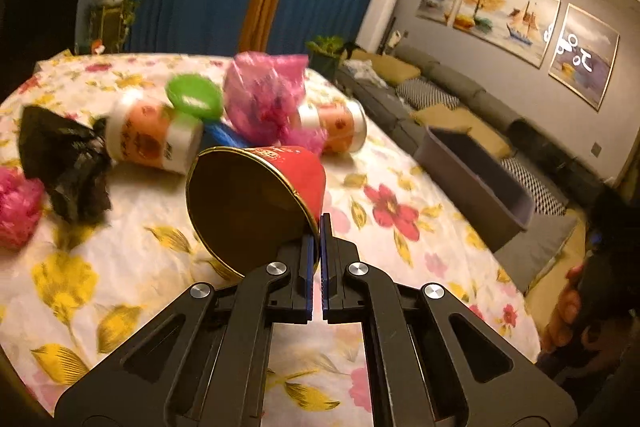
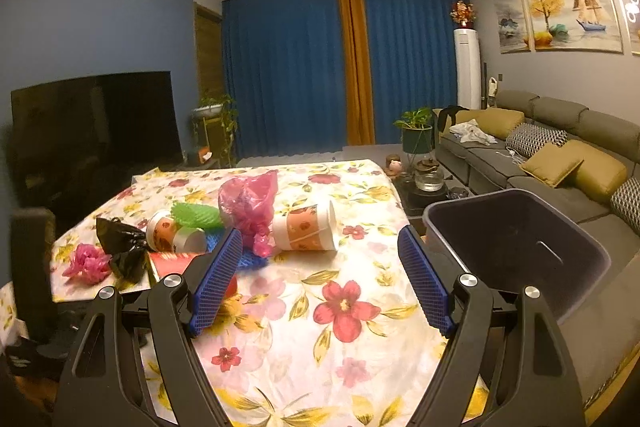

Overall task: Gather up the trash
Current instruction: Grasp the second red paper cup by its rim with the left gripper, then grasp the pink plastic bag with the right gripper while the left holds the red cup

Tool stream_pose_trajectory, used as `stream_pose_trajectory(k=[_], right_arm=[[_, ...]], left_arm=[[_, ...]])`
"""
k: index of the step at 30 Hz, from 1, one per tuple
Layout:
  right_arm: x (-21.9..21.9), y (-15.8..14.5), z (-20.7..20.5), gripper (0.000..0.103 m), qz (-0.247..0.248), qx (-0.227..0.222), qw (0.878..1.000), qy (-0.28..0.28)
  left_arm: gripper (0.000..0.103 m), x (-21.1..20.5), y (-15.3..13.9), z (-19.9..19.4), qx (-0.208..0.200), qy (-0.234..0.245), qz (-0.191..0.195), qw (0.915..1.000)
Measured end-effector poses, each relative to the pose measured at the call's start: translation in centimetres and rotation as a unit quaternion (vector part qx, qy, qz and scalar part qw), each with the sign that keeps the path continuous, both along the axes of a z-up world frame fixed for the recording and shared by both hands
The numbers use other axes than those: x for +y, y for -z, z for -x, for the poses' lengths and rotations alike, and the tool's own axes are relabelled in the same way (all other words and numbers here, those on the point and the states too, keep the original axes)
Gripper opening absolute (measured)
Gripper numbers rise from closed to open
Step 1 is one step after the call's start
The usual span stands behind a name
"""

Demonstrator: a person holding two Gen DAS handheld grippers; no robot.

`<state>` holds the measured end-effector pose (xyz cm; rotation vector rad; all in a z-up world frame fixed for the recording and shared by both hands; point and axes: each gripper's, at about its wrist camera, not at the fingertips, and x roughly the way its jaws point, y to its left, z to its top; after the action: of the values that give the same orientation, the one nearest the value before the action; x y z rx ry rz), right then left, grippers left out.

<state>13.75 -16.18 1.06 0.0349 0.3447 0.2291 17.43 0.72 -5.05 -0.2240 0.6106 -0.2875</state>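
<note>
The left hand-held gripper (image 1: 320, 227) has its jaws pinched together on the gold rim of a red paper cup (image 1: 256, 203), which sits at the centre of the left wrist frame, tipped on its side with its mouth facing the camera. The grip is thin, only the rim wall between the pads, so the cup should be carried slowly and kept from swinging; a quick turn could make it slip or crumple.

The right hand-held gripper (image 2: 320, 275) stands wide open with nothing between its fingers, hovering over the flowered surface (image 2: 344, 307). The grey bin (image 2: 516, 251) is at the right of the right wrist frame, just beside the edge of the surface, with its opening facing up.

More rubbish lies in the upper left of both frames: a pink bag (image 2: 250, 203), two printed cups (image 2: 306, 227) on their sides, a green lid (image 1: 194, 95) and a black bag (image 2: 120, 241).

The sensible course, I judge, is to lift the red cup clear of the pile, bring it right over the bin mouth and let go only when it is above the opening.
</note>
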Motion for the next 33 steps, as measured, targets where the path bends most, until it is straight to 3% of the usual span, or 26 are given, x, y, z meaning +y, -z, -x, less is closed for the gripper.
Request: stream_pose_trajectory(k=[6,14,17,21,24,29,33], right_arm=[[2.2,-0.5,-2.2,0.078,0.010,0.005,1.000,-0.018],[6.0,-0.6,-7.2,0.078,0.026,0.024,0.999,-0.031],[7.5,-0.3,-9.2,0.078,0.037,0.024,0.999,-0.028],[9.7,0.7,-11.6,0.078,0.066,0.017,0.997,-0.031],[10.7,1.6,-13.7,0.078,0.064,0.029,0.997,-0.029],[11.8,2.9,-17.0,0.078,0.049,0.046,0.997,-0.027],[11.8,4.0,-19.0,0.078,0.033,0.076,0.996,-0.033]], left_arm=[[0.002,2.3,-3.0,0.1,-0.036,-0.065,-0.023,0.9970],[0.002,5.4,-7.4,-2.5,-0.081,-0.148,-0.040,0.9849],[0.002,5.9,-7.2,-3.9,-0.091,-0.181,-0.066,0.9771],[0.002,7.0,-5.3,-5.4,-0.071,-0.193,-0.062,0.9766],[0.002,7.7,-5.3,-5.1,-0.081,-0.217,-0.074,0.9701],[0.002,9.7,-5.0,-4.7,-0.076,-0.246,-0.055,0.9647],[0.002,10.0,-5.0,-4.6,-0.075,-0.243,-0.040,0.9662]])
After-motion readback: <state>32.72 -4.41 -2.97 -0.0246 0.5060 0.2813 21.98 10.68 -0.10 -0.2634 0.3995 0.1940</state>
